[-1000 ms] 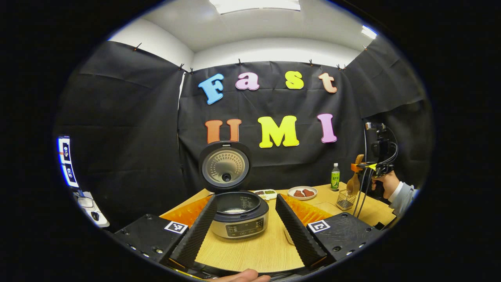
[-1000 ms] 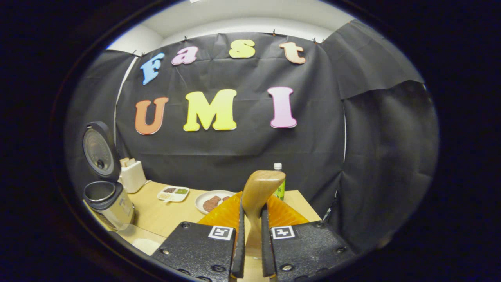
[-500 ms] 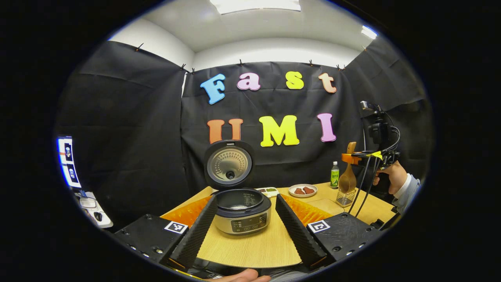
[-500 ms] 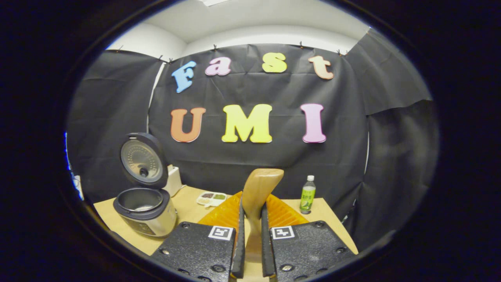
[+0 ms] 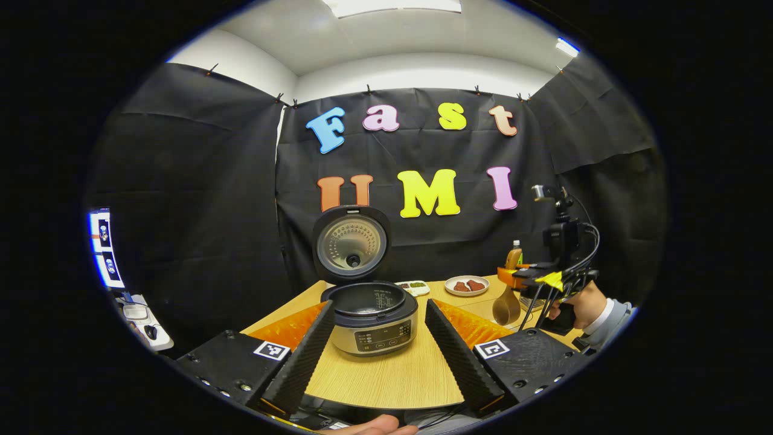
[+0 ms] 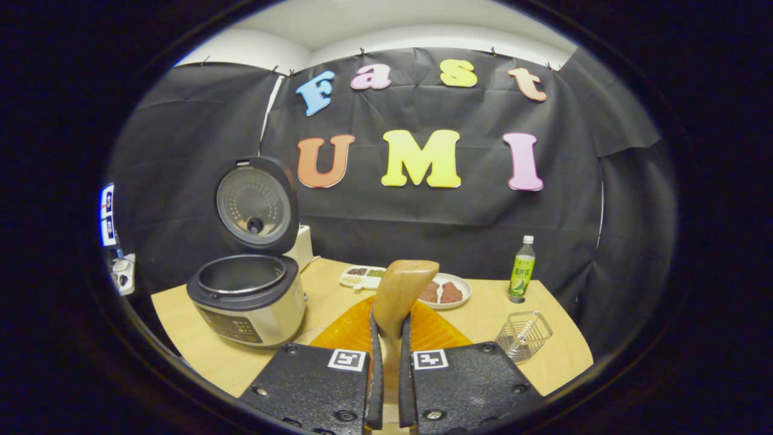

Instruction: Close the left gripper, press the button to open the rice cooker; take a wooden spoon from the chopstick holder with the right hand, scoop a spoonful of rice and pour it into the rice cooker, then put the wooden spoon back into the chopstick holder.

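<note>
1. Rice cooker (image 5: 373,319) is sitting on the desk (image 5: 392,380) with its lid (image 5: 352,244) standing up and open; the inner pot is showing, and the front panel's markings are too small to make out.
2. The left gripper (image 5: 377,338) is hanging in front of the rice cooker, its fingers (image 5: 300,362) spreading wide with nothing between them, and the cooker is showing in the gap.
3. The right gripper (image 6: 387,368) is pinching the wooden spoon (image 6: 399,297) by its handle, both fingers (image 6: 374,386) pressing on it with only the handle's width between them.
4. In the left gripper view, the right gripper is hovering to the right of the rice cooker, a hand (image 5: 584,305) gripping it, and the wooden spoon is hanging bowl-down just above the desk.
5. The wire chopstick holder (image 6: 523,335) is standing well to the right of the rice cooker, apart from the wooden spoon.
6. A green bottle (image 6: 521,278) is standing behind the chopstick holder; its label is too blurred to make out.
7. A plate (image 6: 454,296) with reddish-brown pieces and a small divided dish (image 6: 360,276) are lying right of the rice cooker, toward the back of the desk.
8. A white box (image 6: 300,246) is standing just behind the rice cooker.
</note>
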A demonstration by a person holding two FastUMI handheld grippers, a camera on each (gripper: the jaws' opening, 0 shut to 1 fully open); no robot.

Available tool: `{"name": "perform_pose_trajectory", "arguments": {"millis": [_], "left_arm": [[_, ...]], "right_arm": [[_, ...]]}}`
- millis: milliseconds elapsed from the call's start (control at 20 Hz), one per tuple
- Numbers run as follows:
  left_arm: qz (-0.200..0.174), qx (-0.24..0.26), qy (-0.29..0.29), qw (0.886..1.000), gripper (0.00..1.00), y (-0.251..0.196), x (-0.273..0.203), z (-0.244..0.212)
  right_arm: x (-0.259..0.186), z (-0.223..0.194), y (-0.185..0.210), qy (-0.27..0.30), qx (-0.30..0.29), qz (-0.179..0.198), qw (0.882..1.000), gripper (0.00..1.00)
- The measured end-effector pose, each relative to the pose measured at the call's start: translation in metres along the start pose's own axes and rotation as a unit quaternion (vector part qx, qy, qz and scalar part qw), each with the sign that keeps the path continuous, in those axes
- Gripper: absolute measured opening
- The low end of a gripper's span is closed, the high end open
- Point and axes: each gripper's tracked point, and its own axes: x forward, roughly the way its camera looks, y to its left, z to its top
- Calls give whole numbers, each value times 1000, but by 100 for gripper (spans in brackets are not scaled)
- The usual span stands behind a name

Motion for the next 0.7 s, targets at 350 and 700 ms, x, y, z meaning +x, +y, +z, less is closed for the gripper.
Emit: {"name": "perform_pose_trajectory", "arguments": {"millis": [350, 700], "left_arm": [[7, -11, 11, 1000, 96, 10, 1, -13], [11, -17, 17, 1000, 96, 16, 2, -21]], "right_arm": [[10, -44, 1, 25, -10, -41, 999, 16], [5, -54, 38, 47, 103, 5, 994, 15]]}}
